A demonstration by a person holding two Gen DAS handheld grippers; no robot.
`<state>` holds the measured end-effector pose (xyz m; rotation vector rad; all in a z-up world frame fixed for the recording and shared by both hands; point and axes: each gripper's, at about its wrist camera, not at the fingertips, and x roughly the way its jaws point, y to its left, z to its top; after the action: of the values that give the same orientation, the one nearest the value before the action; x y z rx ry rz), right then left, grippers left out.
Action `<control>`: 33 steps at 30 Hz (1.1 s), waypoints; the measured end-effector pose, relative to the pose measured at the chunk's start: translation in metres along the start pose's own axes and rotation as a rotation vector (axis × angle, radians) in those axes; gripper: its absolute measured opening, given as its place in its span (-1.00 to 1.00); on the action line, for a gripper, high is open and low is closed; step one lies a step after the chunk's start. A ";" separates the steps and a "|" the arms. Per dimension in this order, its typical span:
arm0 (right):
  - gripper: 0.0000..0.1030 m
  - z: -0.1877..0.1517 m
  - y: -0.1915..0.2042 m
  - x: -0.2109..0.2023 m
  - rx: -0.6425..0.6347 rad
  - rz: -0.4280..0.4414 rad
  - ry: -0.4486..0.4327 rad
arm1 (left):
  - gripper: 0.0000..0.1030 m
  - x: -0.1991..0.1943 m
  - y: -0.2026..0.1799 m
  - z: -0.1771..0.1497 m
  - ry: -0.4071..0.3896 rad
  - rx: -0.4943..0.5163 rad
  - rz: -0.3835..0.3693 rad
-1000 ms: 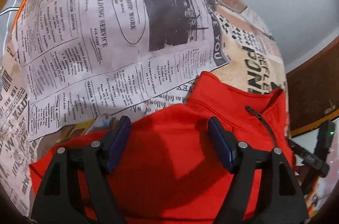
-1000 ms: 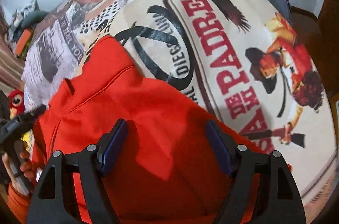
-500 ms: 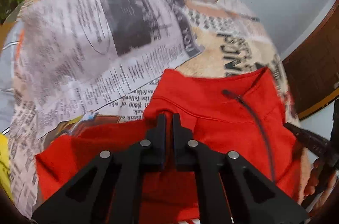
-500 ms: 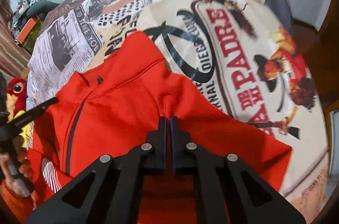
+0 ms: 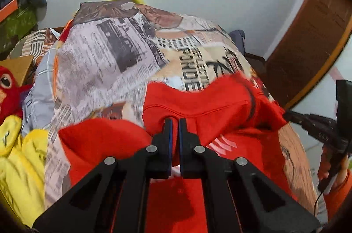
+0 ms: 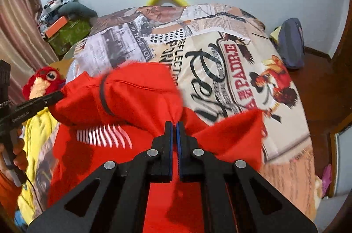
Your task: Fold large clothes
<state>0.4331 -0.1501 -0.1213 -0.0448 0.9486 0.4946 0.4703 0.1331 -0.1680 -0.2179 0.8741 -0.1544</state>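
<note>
Brightness: even, fairly bright indoor light; pale wall point(image 5: 209, 1) uniformly lit.
Shadows: soft dark patches on the red garment point(image 6: 140, 96) under the black gripper frames.
Glare: none strong.
Blur: motion smear on garment edges and the printed bedspread point(image 5: 105, 61); the frames stay sharp.
Distortion: strong fisheye bending, black vignette at corners.
Colour: reds oversaturated, fold detail lost.

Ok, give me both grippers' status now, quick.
Left gripper: shut on the red zip-neck sweatshirt, near its collar.
Right gripper: shut on the same sweatshirt, pinching a bunch of its fabric.
</note>
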 end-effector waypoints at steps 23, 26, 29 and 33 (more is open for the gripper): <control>-0.97 -0.141 0.020 -0.046 -0.002 0.029 0.050 | -0.99 -0.052 -0.060 -0.207 0.186 0.158 -0.018; -0.97 -0.133 0.025 -0.066 0.002 0.031 -0.011 | -0.97 -0.070 -0.051 -0.202 0.162 0.125 0.008; -0.93 -0.122 0.027 -0.076 0.032 0.052 -0.035 | -0.96 -0.087 -0.037 -0.187 0.110 0.086 0.032; -0.71 -0.106 0.031 -0.064 0.067 0.093 -0.032 | -0.91 -0.095 -0.023 -0.160 0.051 0.049 0.083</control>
<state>0.3080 -0.1739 -0.1283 0.0681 0.9379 0.5478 0.2858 0.1119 -0.1912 -0.1323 0.9271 -0.1045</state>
